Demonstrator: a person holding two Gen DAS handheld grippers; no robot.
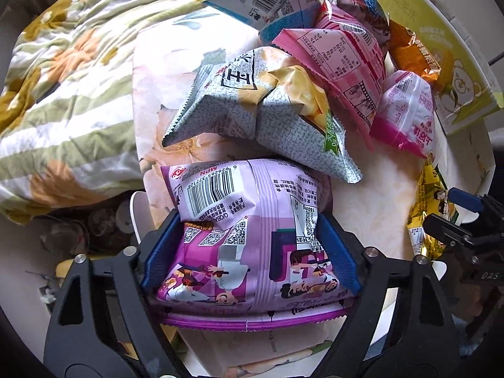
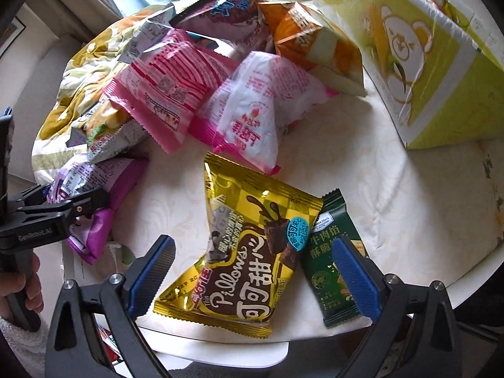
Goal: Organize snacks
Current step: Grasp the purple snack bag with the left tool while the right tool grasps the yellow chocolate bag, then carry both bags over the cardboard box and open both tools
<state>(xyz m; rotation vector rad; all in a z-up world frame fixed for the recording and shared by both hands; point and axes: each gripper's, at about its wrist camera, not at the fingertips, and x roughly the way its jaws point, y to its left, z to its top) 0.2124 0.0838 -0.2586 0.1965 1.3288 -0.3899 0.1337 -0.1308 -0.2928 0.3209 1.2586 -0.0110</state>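
Note:
A purple snack bag lies at the near edge of the round white table, barcode side up. My left gripper is shut on it, with a blue pad pressed on each flank. In the right wrist view this same gripper holds the purple bag at the left. A gold cocoa "Pillows" bag lies flat between the wide-apart pads of my right gripper, which is open. A small dark green packet lies partly under the right pad.
A heap of bags lies further back: grey-patterned, pink, white-and-pink, orange. A yellow-green carton stands at the table's right. A floral quilt lies left. A hand holds the left tool.

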